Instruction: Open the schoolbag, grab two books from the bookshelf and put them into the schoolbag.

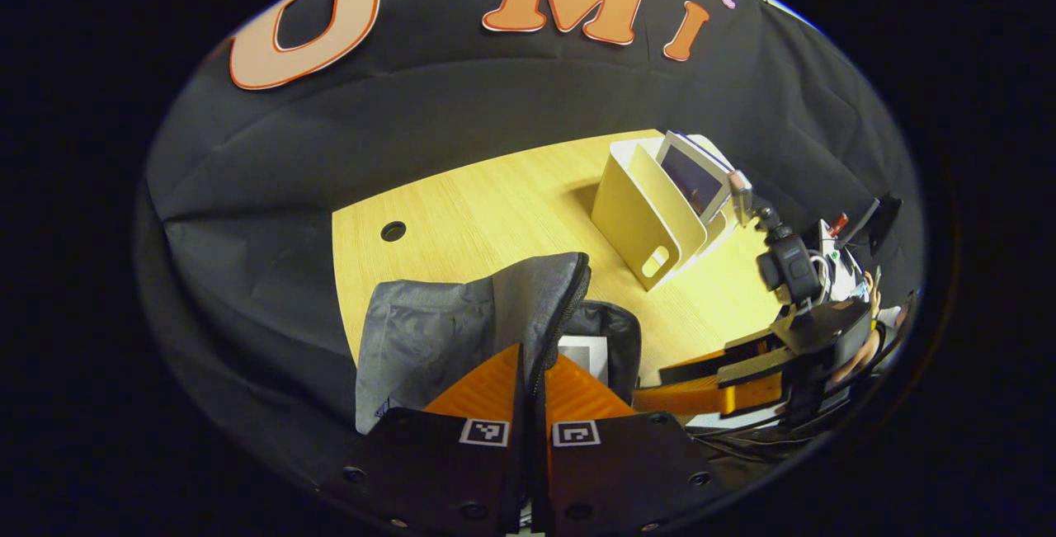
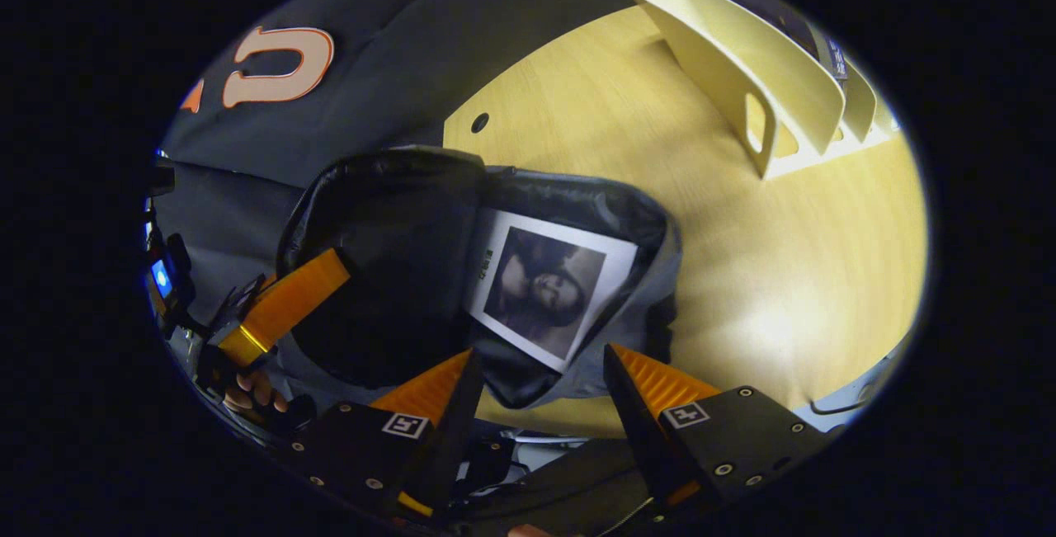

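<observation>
While pinching the schoolbag's flap edge by the zipper, left gripper fingers pressed together on the fabric, holding the mouth open. Right gripper fingers spread wide, nothing between them, hovering just over the bag opening. Seen from right gripper view: one book already lying inside the bag, cover up, just ahead of the spread fingers, touching the lining. Judged: one book in, second still to fetch.

Key relation for next move: bookshelf stands on the table well apart from the bag, ahead and to the right in both views, dividers upright, slots open at top. Remaining book leaning in a rear slot, standing on edge, long axis tilted upright, top edge free above the divider. Right gripper nearer the shelf and empty, so likely the one to reach; left busy with the flap. Would need fingers turned to straddle the book's thin edge from above.
</observation>
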A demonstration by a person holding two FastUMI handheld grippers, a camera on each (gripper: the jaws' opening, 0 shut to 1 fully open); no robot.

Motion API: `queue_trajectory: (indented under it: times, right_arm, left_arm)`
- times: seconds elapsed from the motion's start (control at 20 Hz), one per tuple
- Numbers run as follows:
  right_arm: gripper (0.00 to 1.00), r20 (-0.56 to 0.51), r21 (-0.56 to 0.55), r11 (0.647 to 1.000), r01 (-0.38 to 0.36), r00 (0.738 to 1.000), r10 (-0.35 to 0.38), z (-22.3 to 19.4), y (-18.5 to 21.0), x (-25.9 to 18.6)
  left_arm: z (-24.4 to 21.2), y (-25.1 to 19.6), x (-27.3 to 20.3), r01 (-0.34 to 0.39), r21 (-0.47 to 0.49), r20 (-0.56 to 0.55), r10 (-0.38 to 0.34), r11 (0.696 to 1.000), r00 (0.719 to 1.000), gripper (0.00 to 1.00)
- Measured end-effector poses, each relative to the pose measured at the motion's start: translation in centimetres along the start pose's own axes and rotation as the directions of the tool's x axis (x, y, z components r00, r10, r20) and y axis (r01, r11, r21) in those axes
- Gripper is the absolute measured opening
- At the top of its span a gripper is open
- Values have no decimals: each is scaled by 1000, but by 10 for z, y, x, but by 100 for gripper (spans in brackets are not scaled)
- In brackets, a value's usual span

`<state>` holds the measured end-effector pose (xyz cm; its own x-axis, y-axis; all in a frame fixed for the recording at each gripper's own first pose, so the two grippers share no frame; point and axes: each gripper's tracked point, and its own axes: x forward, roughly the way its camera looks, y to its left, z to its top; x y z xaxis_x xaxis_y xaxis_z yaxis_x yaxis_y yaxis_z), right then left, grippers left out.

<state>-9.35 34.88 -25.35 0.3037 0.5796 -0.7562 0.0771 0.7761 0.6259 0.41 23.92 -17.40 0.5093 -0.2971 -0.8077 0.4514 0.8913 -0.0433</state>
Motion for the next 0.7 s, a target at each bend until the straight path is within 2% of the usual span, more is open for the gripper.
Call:
queue_trajectory:
  times: [0.15, 0.3, 0.5, 0.7]
  right_arm:
    - [88, 6, 6, 1000, 17, 1000, -17, 9, -12, -24]
    - [88, 21, -37, 998, 52, 998, -51, 19, -29, -49]
    - [89, 58, -100, 987, 130, 991, -125, 48, -56, -90]
    - [90, 102, -181, 955, 236, 970, -220, 88, -81, -135]
  left_arm:
    - [-2, 0, -1, -16, -3, 0, 16, 1000, 1000, 5]
    - [-4, -6, 0, -26, 3, -6, 26, 1000, 1000, 5]
    - [-6, -10, 3, -35, -2, -12, 35, 999, 999, 5]
    - [-7, -11, 7, -41, -22, -16, 41, 999, 999, 5]
